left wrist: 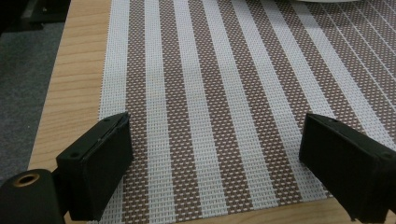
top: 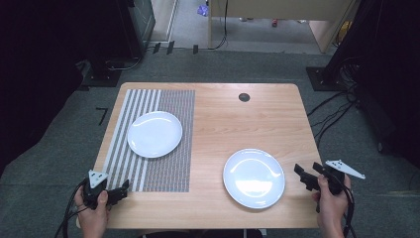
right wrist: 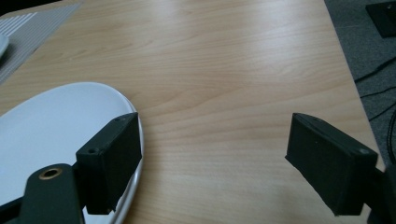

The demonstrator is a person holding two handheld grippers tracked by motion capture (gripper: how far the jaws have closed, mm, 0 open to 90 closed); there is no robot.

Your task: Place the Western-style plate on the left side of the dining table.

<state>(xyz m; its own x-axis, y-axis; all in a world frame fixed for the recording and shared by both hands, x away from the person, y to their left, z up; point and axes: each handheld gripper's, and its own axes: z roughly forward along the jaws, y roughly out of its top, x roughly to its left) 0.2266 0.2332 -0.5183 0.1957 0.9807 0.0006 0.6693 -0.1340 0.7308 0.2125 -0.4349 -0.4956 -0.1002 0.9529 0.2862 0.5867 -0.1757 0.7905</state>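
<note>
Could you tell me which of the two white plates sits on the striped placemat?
The far-left plate lies on the placemat; the other plate rests on bare wood.

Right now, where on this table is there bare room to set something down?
The widest bare wood runs between the striped placemat and the table's right edge, behind the near plate up to the round grommet. The mat's near end, ahead of the left gripper, is free too. It is tight between the near plate and the right gripper.
</note>
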